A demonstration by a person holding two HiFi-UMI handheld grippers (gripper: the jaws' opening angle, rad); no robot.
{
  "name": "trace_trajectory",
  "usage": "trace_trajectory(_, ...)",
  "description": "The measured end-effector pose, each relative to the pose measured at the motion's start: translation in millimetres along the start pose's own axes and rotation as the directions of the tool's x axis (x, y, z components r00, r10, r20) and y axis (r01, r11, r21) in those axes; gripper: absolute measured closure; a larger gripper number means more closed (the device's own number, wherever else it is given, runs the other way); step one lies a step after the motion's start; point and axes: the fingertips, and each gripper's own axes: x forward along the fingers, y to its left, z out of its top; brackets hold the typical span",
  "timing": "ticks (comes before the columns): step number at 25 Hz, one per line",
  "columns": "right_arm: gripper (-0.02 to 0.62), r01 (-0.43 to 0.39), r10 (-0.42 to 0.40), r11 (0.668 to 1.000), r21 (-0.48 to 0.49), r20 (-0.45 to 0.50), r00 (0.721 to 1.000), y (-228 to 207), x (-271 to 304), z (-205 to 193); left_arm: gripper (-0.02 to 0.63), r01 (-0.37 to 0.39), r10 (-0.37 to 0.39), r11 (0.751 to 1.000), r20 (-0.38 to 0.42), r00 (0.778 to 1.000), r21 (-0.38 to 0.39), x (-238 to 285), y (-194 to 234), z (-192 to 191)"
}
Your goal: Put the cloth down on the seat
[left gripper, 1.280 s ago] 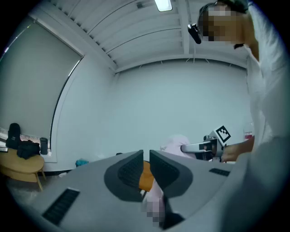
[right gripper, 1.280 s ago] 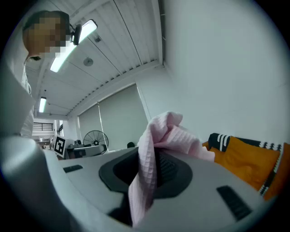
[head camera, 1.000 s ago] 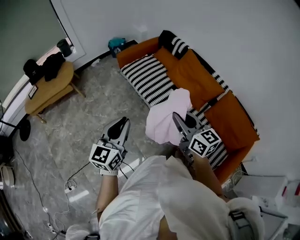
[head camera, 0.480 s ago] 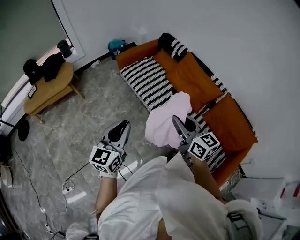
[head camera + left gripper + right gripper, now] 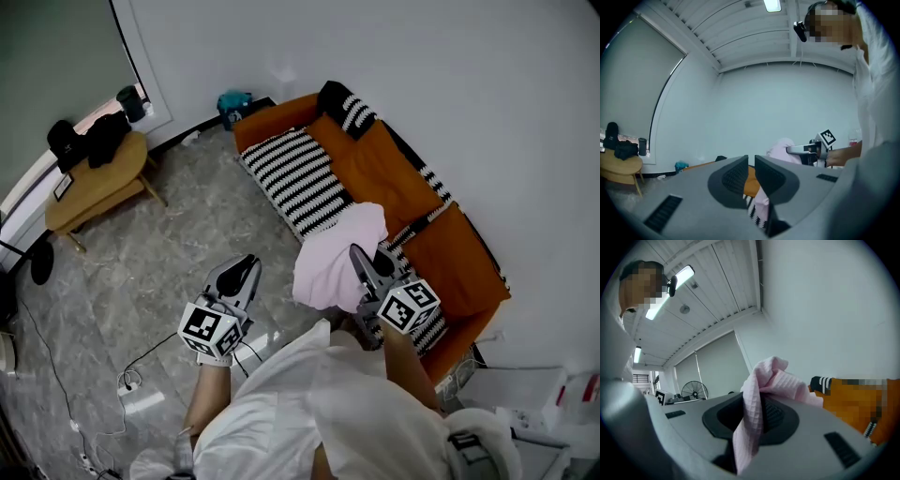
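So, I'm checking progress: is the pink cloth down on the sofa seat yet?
No, it's held. The pink cloth hangs bunched from the right gripper, jaws shut on it.

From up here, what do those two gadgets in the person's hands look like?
Each is a grey tool: the left gripper and right gripper end in two dark-padded jaws and carry a white cube printed with black square markers. The person wears a loose white top.

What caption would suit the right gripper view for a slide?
Right claw clamped on a pink cloth, with an orange sofa off to the right.
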Motion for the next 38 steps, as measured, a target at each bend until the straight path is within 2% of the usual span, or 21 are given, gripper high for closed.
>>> trace_trajectory(6, 0.509, 0.008, -0.008, 1.0, 0.003, -0.023, 1.0, -15.6, 9.9, 5.0, 0.552, 0.011, -0.012, 1.0, -0.005, 1.0, -0.027, 18.2, 5.5, -7.3)
trace_trajectory(13, 0.509, -0.009, 0.009, 1.0, 0.012, -0.036, 0.999, -57.7, 46.4, 19.3, 0.552, 0.012, -0.012, 1.0, -0.016, 1.0, -0.027, 74.9, 30.9, -2.5)
trace_trajectory(20, 0.509, -0.051, 0.052, 0.998, 0.026, -0.038, 0.998, -102.5, 93.4, 42.5, 0.552, 0.012, -0.012, 1.0, -0.012, 1.0, -0.007, 145.7, 63.7, 19.1)
trace_trajectory(25, 0.509, -0.1, 0.102, 0.994, 0.037, -0.043, 0.994, -130.8, 126.3, 59.1, 0.552, -0.023, 0.023, 1.0, -0.01, 1.0, 0.001, 184.4, 82.1, 30.8)
trace_trajectory(31, 0.509, -0.126, 0.129, 0.99, 0.059, -0.038, 0.991, -157.6, 156.1, 70.3, 0.552, -0.033, 0.033, 0.999, -0.017, 0.999, 0.005, 211.8, 92.4, 33.6)
trace_trajectory(38, 0.509, -0.117, 0.123, 0.99, 0.078, -0.077, 0.989, -187.0, 194.5, 61.1, 0.552, -0.06, 0.059, 0.998, -0.032, 0.998, -0.007, 232.5, 121.6, 29.8)
